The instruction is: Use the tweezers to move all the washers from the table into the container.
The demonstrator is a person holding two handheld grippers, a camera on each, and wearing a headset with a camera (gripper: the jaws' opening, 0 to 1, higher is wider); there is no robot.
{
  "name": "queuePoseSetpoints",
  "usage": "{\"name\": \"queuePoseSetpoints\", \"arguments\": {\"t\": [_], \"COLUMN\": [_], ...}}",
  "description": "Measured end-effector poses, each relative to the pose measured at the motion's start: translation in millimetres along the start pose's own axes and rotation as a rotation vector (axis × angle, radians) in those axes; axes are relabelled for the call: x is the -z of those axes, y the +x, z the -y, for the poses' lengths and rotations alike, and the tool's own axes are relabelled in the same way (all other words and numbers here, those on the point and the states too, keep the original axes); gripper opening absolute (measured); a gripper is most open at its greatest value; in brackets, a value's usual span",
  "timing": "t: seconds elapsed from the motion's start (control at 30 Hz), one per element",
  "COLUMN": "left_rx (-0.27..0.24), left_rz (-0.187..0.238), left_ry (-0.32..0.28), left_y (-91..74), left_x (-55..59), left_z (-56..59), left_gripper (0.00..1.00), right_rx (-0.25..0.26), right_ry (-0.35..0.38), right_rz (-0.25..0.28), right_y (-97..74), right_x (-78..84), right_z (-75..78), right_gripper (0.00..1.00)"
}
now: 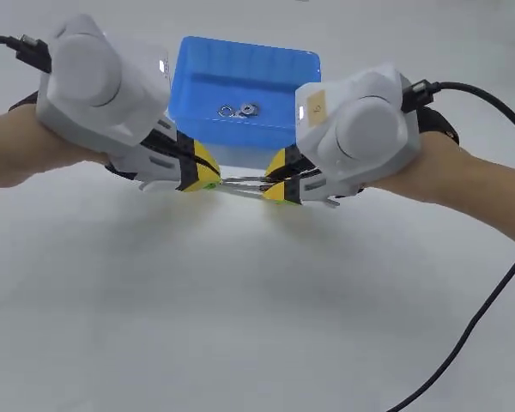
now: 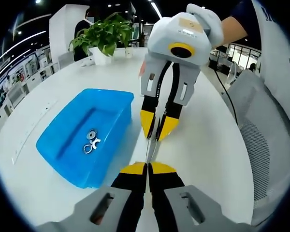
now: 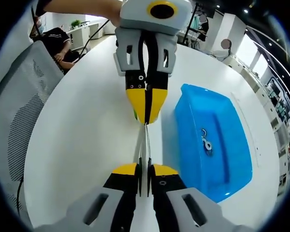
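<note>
- 2 tools tip to tip: left gripper (image 1: 204, 176) & right gripper (image 1: 276, 187), each clamped narrow on thin steel tweezers (image 1: 240, 183).
- Small metal ring washers (image 1: 239, 110) lie inside the rectangular translucent blue plastic container (image 1: 240, 142) on a smooth white table (image 1: 240, 326).

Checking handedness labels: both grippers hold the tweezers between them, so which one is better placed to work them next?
Right, probably. The right gripper clamps the tweezers by the wider body; the left gripper pinches only the tip end.
</note>
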State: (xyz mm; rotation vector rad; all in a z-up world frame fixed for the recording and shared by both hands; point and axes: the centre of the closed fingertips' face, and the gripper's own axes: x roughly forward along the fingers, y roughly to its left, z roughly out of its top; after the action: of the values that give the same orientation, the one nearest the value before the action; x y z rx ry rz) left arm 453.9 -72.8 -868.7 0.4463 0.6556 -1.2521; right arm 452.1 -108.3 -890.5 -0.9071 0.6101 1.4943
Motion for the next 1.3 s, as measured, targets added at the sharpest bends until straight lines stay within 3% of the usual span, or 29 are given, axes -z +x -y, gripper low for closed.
{"name": "queuePoseSetpoints", "arguments": {"t": [0.2, 0.27, 0.43, 0.5, 0.53, 0.6, 0.7, 0.77, 0.8, 0.87, 0.97, 1.03, 1.1, 1.23, 1.3], "left_rx": [-0.008, -0.009, -0.019, -0.033, -0.037, -0.048, -0.071, -0.104, -0.120, -0.143, -0.140, -0.134, -0.125, -0.111, -0.110], "left_rz": [0.020, 0.016, 0.017, 0.031, 0.040, 0.045, 0.037, 0.083, 0.119, 0.164, 0.259, 0.300, 0.315, 0.316, 0.280], "left_ry": [-0.023, -0.026, -0.040, -0.055, -0.066, -0.070, -0.071, -0.109, -0.160, -0.200, -0.256, -0.238, -0.223, -0.148, -0.133], "left_y": [-6.2, -8.6, -17.6, -22.9, -26.5, -32.1, -37.9, -44.1, -48.7, -55.8, -69.2, -75.8, -79.8, -84.9, -86.8], "left_x": [-6.1, -5.5, -5.8, -8.3, -9.7, -10.0, -6.8, -9.7, -11.8, -14.7, -26.3, -35.4, -42.4, -55.0, -56.6], "left_z": [3.1, 6.6, 15.4, 17.6, 19.3, 22.2, 24.3, 24.2, 24.3, 24.3, 34.4, 43.1, 53.7, 69.9, 75.4], "left_gripper": [0.07, 0.07, 0.08, 0.09, 0.10, 0.10, 0.12, 0.15, 0.17, 0.20, 0.23, 0.25, 0.28, 0.42, 0.54], "right_rx": [-0.003, -0.017, -0.021, -0.001, 0.041, 0.055, 0.048, 0.064, 0.075, 0.104, 0.123, 0.160, 0.196, 0.226, 0.263], "right_ry": [0.005, 0.066, 0.141, 0.134, 0.083, 0.014, 0.075, 0.080, 0.084, 0.119, 0.252, 0.306, 0.320, 0.317, 0.309], "right_rz": [-0.015, -0.010, -0.005, -0.013, -0.035, -0.055, 0.009, 0.021, 0.027, 0.072, 0.235, 0.320, 0.360, 0.365, 0.353], "right_y": [0.9, 0.9, -0.8, -2.9, -6.6, -11.5, -22.0, -30.3, -34.8, -46.7, -69.1, -86.3, -101.5, -118.6, -125.2], "right_x": [0.5, 1.6, 4.4, 5.9, 8.4, 9.4, 0.1, 0.7, 1.6, 0.2, -16.1, -21.3, -23.6, -24.1, -24.8], "right_z": [0.9, 0.3, 3.0, 4.2, 8.8, 6.1, -7.6, -12.5, -14.7, -20.0, -27.8, -26.7, -27.7, -37.8, -40.3], "right_gripper": [0.12, 0.13, 0.19, 0.23, 0.24, 0.24, 0.24, 0.24, 0.25, 0.26, 0.29, 0.33, 0.38, 0.50, 0.57]}}
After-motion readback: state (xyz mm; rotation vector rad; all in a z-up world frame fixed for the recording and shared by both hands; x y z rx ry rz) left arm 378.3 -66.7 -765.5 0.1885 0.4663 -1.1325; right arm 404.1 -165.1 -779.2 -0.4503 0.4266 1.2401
